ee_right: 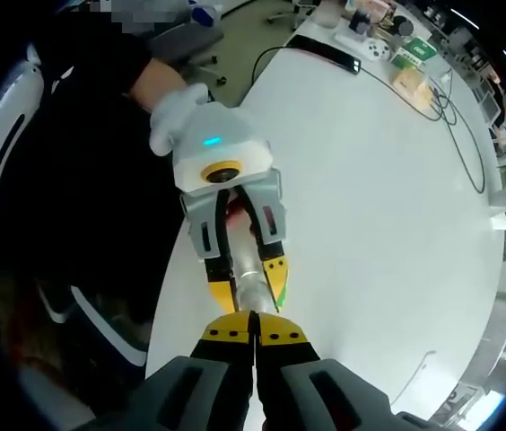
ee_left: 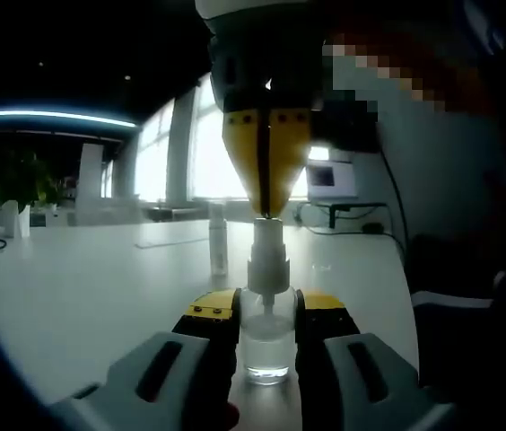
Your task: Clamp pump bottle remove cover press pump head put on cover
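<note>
Left gripper view: pump bottle (ee_left: 266, 314) upright.

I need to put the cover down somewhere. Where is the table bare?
Bare white table lies beside the pump bottle, out to the cables. In the left gripper view, a slim clear cover stands behind the bottle. Clutter crowds the far end.

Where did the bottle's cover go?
In the left gripper view, the cover stands upright on the white table, behind and left of the clamped pump bottle.
</note>
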